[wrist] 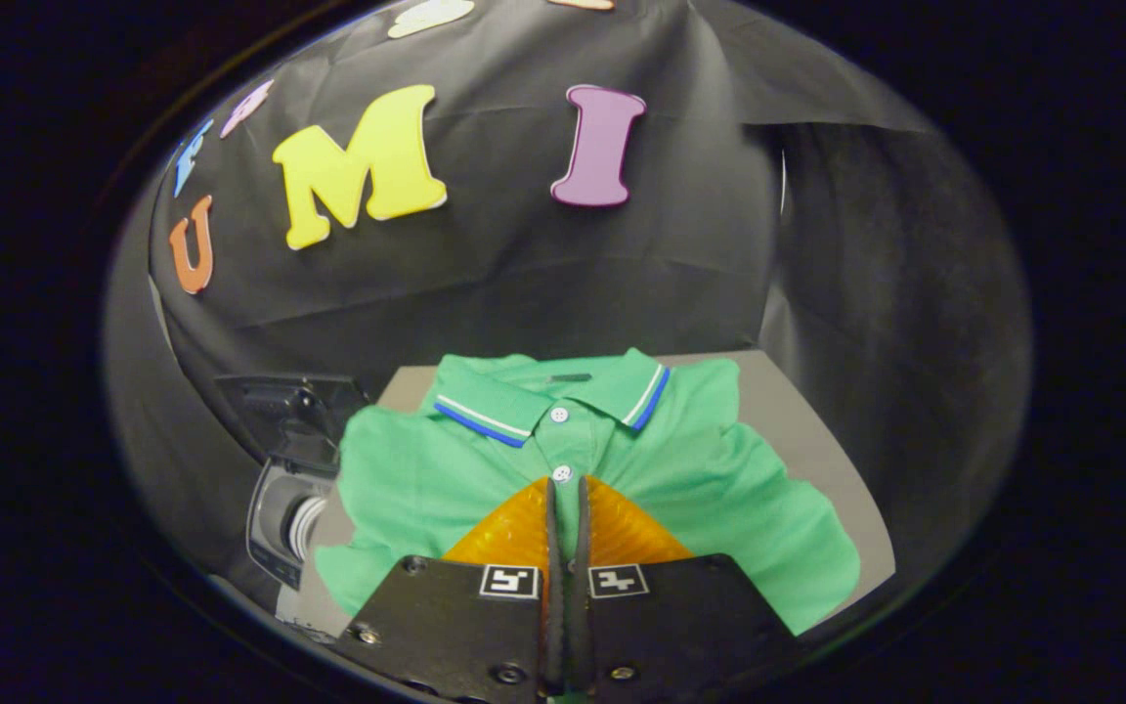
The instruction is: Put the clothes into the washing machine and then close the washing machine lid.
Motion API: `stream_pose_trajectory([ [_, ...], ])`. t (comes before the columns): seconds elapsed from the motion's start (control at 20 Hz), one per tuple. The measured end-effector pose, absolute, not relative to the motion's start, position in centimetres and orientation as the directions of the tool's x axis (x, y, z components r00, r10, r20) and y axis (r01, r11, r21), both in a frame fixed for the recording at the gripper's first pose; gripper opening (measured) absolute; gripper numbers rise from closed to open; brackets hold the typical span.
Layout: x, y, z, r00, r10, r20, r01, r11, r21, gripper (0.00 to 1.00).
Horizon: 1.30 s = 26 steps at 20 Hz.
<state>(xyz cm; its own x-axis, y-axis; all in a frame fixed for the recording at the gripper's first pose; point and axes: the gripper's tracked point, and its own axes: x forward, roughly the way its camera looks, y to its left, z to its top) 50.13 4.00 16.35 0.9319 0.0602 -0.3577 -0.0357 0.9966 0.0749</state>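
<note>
A green polo shirt (700, 489) with a white-and-blue striped collar lies spread on the grey table (807, 420), collar away from me. My gripper (568, 489) is low over the shirt's front, its tips at the button placket just under the second button. The fingers stand almost together, with a thin strip of green cloth pinched between them. Left of the shirt, at the table's edge, sits a small dark washing machine (281, 528) with its lid (294, 411) raised and its round opening showing. The shirt's left sleeve reaches close to the machine.
The black cloth wall rises right behind the table and wraps round on the right. Bare grey tabletop shows to the right of the shirt and behind its collar.
</note>
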Motion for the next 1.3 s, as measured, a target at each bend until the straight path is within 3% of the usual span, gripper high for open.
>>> stream_pose_trajectory([
  [0.8, 41.5, 12.2, 34.5, 0.977, 0.211, 0.018, -0.211, 0.964, 0.163, 0.06],
  [1.3, 37.5, 24.5, 38.8, 0.938, 0.334, 0.088, -0.343, 0.933, 0.109, 0.05],
])
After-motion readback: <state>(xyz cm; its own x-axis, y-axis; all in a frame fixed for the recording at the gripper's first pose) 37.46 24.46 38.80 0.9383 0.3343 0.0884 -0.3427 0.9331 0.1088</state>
